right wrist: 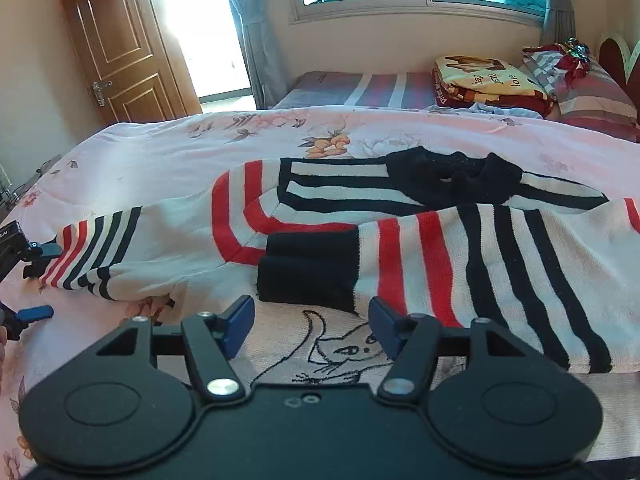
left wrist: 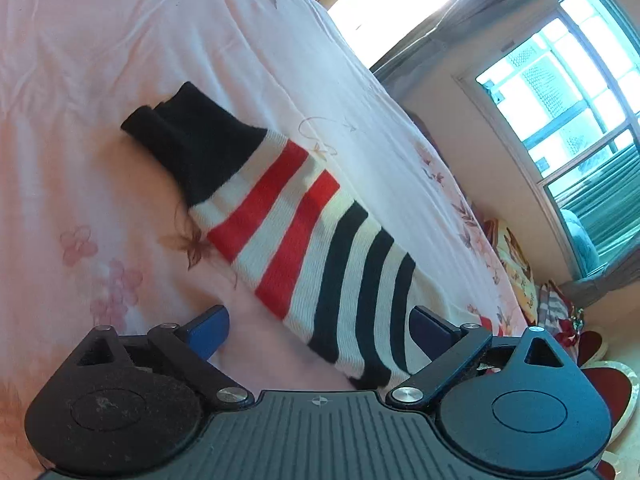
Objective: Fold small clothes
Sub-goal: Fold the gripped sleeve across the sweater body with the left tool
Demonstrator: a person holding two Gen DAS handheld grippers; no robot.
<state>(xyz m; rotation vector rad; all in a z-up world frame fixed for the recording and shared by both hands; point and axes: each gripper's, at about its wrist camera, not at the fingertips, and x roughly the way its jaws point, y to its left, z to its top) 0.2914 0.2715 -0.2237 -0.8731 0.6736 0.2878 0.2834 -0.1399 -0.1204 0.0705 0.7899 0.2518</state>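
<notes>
Two grippers spread, holding nothing | left gripper straddles sleeve | advise: pinch cuff, fold flat over sweater

Both the left gripper and the right gripper share one build: ribbed black body, round black discs, silver pivot screws, black linkage arms, blue finger pads.

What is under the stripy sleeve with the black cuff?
Under that sleeve is the sweater body, white with a black cat drawing peeking out below the cuff. The rest of the drawing and the sweater front beneath the sleeve are covered.
</notes>
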